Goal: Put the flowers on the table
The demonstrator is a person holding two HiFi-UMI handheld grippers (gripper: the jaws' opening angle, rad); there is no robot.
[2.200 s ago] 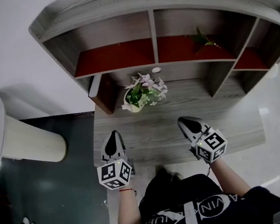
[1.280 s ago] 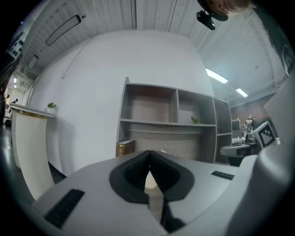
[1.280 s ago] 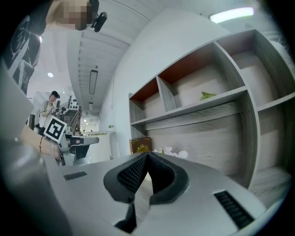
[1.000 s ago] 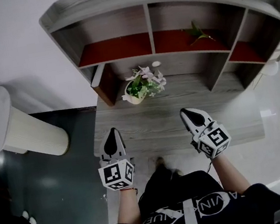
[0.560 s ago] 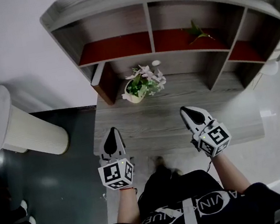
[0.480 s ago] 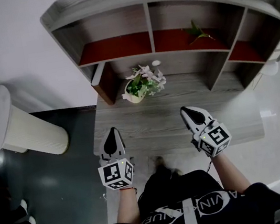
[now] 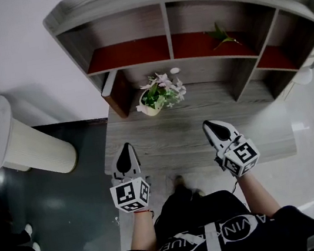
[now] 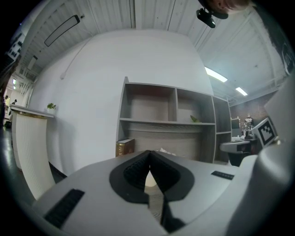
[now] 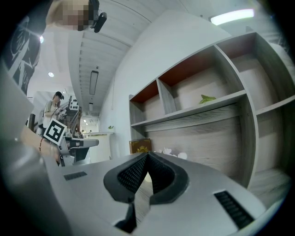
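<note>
A pot of pink and white flowers (image 7: 161, 98) stands upright on the grey wooden table (image 7: 266, 139), toward its back, just under the shelf unit. My left gripper (image 7: 126, 152) hovers over the table's near left part, shut and empty. My right gripper (image 7: 212, 126) is over the near right part, also shut with nothing in it. Both are well short of the pot. In the left gripper view only the pot's pale tip (image 8: 149, 179) shows behind the closed jaws. A few petals (image 9: 177, 154) peek over the jaws in the right gripper view.
A grey shelf unit (image 7: 171, 30) with red-backed compartments rises behind the table; a small green sprig (image 7: 222, 36) lies in its right compartment. A brown book (image 7: 114, 93) leans at the table's back left. A white ribbed counter (image 7: 12, 149) stands to the left.
Nothing has visibly moved over the last second. Before that, the head view shifted slightly, while both grippers stayed shut over the near table.
</note>
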